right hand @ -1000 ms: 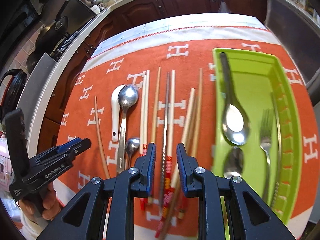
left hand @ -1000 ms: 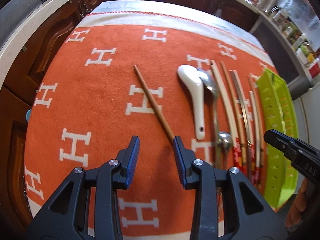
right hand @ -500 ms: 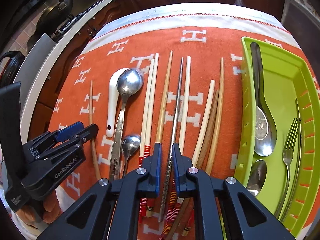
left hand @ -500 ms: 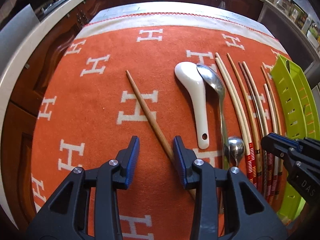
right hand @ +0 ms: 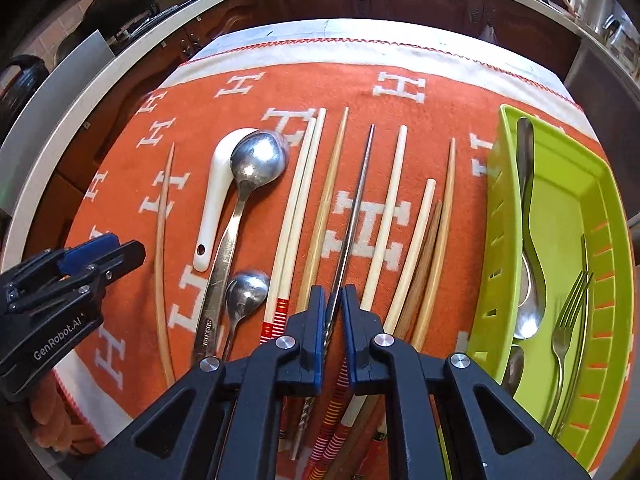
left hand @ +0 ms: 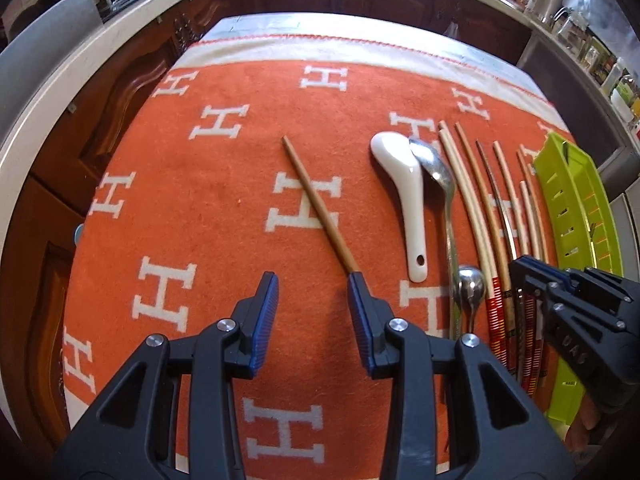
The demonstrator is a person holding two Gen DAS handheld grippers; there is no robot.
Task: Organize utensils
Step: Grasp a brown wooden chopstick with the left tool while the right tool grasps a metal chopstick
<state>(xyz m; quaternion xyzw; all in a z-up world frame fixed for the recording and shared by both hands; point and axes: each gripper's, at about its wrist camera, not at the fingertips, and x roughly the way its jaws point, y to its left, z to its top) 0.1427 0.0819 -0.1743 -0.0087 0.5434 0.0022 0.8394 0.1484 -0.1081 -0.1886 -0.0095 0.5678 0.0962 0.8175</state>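
Observation:
On the orange cloth (left hand: 192, 208) lies a row of chopsticks beside a white ceramic spoon (right hand: 212, 208), a large metal spoon (right hand: 256, 160) and a small spoon (right hand: 246, 288). My right gripper (right hand: 333, 296) is low over the row. Its jaws are closing on the thin metal chopstick (right hand: 356, 200), which runs between the pads near its twisted handle end. My left gripper (left hand: 313, 280) hangs open with nothing between its fingers. Its right fingertip covers the near end of a lone wooden chopstick (left hand: 316, 204) that lies slanted on the cloth. The right gripper (left hand: 536, 272) also shows in the left wrist view.
A lime green tray (right hand: 496, 200) stands along the cloth's right side and holds spoons and a fork (right hand: 568, 312). Dark wooden cabinets and a pale counter edge (left hand: 60, 104) curve around the table. A hand (right hand: 56, 428) holds the left gripper (right hand: 100, 252) at the cloth's near left.
My right gripper has come down onto the chopstick row, and its jaws have narrowed around the metal chopstick. The left gripper has barely moved and stays open.

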